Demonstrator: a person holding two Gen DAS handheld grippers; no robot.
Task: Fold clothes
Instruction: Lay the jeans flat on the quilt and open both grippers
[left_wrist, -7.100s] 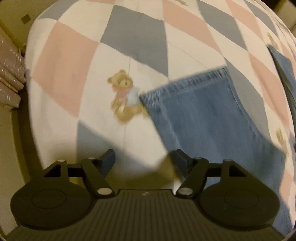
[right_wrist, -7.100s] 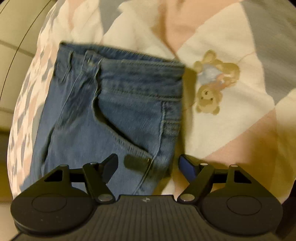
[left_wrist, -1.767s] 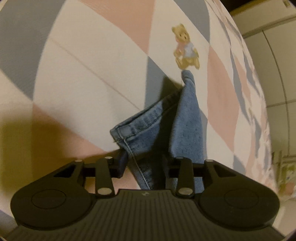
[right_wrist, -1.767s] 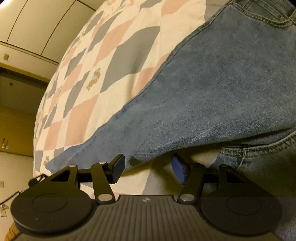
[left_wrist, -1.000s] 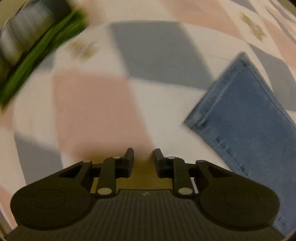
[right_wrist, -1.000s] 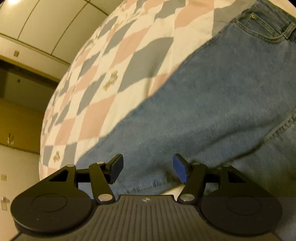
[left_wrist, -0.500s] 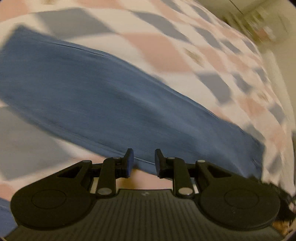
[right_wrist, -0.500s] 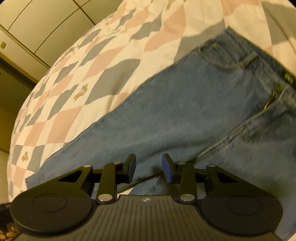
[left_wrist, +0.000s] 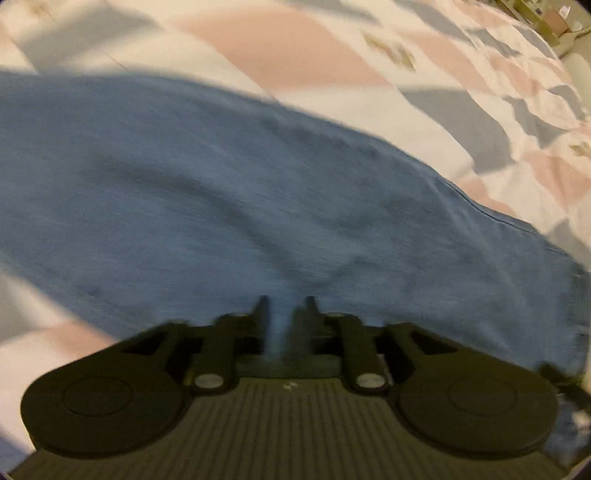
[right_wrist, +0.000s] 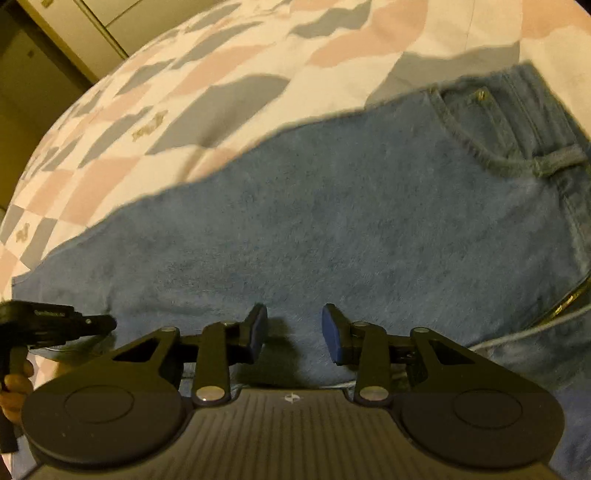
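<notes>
Blue jeans (right_wrist: 332, 229) lie flat across a checked bedspread (right_wrist: 221, 92), waistband w/ pocket at right. Left gripper (left_wrist: 285, 314): jaws narrow, just opening, denim ridge between. Right gripper (right_wrist: 294, 332): part-open, empty. Denim looks heavy, soft, non-slip; grab near edge.

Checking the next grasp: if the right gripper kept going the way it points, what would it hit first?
Most likely the jeans: the right gripper, jaws open, points down at denim lying on the quilt.
</notes>
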